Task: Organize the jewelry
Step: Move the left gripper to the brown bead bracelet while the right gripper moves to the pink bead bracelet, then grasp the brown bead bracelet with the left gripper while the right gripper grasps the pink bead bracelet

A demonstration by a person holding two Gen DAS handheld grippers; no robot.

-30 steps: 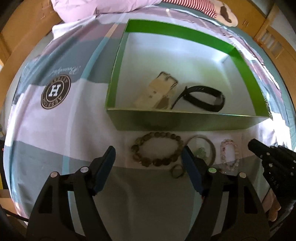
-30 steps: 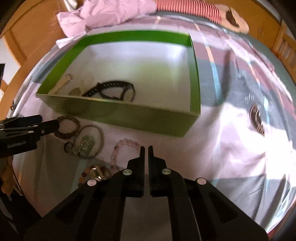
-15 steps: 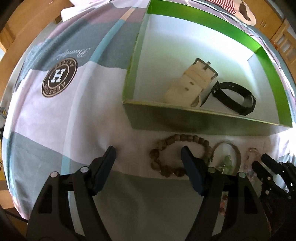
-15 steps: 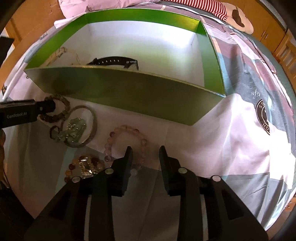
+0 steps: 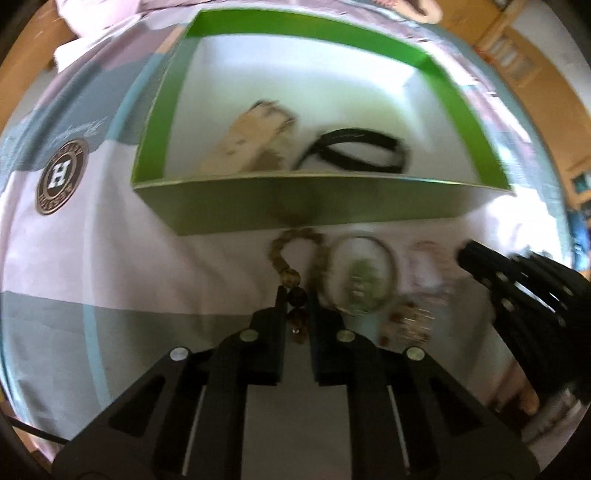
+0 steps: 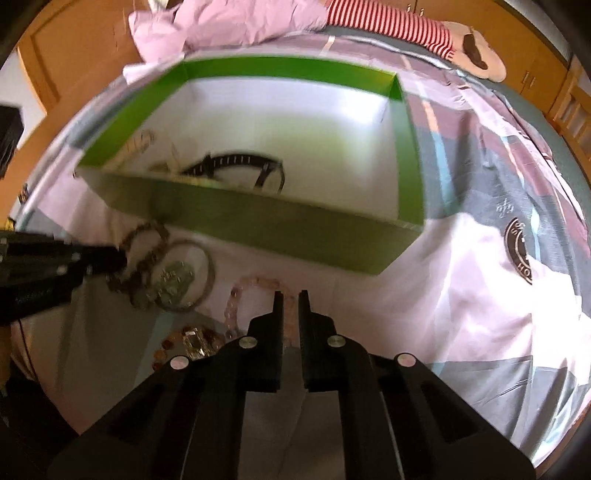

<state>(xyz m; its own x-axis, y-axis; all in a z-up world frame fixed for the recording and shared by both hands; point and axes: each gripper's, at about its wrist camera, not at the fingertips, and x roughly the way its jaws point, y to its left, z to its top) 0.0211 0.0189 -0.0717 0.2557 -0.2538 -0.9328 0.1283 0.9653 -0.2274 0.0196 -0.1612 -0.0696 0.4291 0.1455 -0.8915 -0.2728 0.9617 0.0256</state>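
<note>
My left gripper (image 5: pixel 297 295) is closing on the brown bead bracelet (image 5: pixel 280 254), with a few beads pinched between its pads and the loop stretched toward the green box (image 5: pixel 295 214). Seen from the right wrist, the left gripper (image 6: pixel 110 258) rests on that bracelet (image 6: pixel 147 236). My right gripper (image 6: pixel 291 295) is closing on the pink bead bracelet (image 6: pixel 240 295), whose strand runs into the narrow gap. Inside the box (image 6: pixel 277 229) lie a cream watch strap (image 5: pixel 251 144) and a black watch (image 5: pixel 354 151).
A metal bangle with a green pendant (image 6: pixel 181 277) lies between the two bracelets. An amber bead bracelet with a metal charm (image 6: pixel 192 339) lies nearer me. Everything rests on a patterned bed cover (image 5: pixel 59 177). Pink cloth (image 6: pixel 229 22) and wooden furniture border the bed.
The left jaws went from wide open to pinching the brown bracelet, whose round loop is now drawn long. The right jaws opened over the pink bracelet, then closed on it.
</note>
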